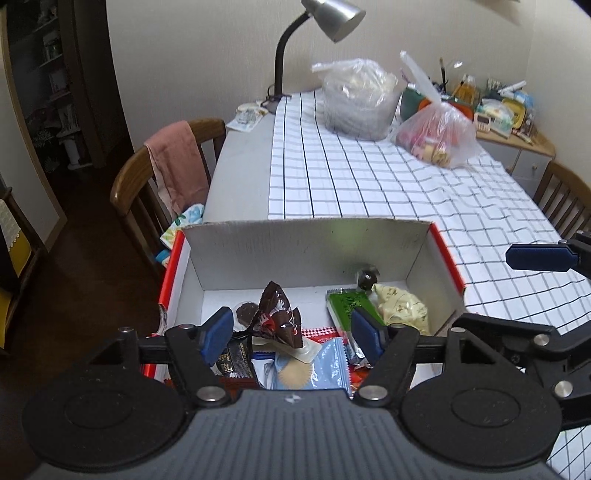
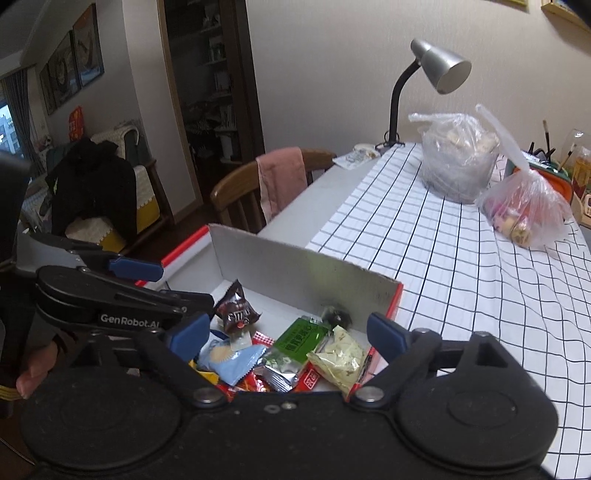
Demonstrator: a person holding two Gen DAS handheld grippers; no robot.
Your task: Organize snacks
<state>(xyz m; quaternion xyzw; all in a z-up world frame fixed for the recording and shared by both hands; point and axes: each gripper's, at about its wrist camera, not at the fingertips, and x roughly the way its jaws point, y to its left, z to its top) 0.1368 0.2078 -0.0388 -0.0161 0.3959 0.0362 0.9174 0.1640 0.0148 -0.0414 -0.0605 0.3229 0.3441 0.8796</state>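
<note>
Hovering over the open box point(image 1: 306, 247), both tools hang empty: the left hand-held gripper point(image 1: 291, 332) and the right hand-held gripper point(image 2: 288, 332) stand released, nothing between their jaws. The snacks point(image 2: 280, 354) lie heaped inside the box, a brown candy packet point(image 1: 279, 314) on top. Doing this step well probably means lifting clear without snagging wrappers. The box sits at the edge of a table with a checked cloth point(image 1: 388, 184); 2 plastic bags point(image 1: 436, 134) and a lamp point(image 1: 332, 14) stand beyond.

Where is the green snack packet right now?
The green packet lies inside the box, toward its right side in both views, just left of the pale yellow packet and near the back wall.
</note>
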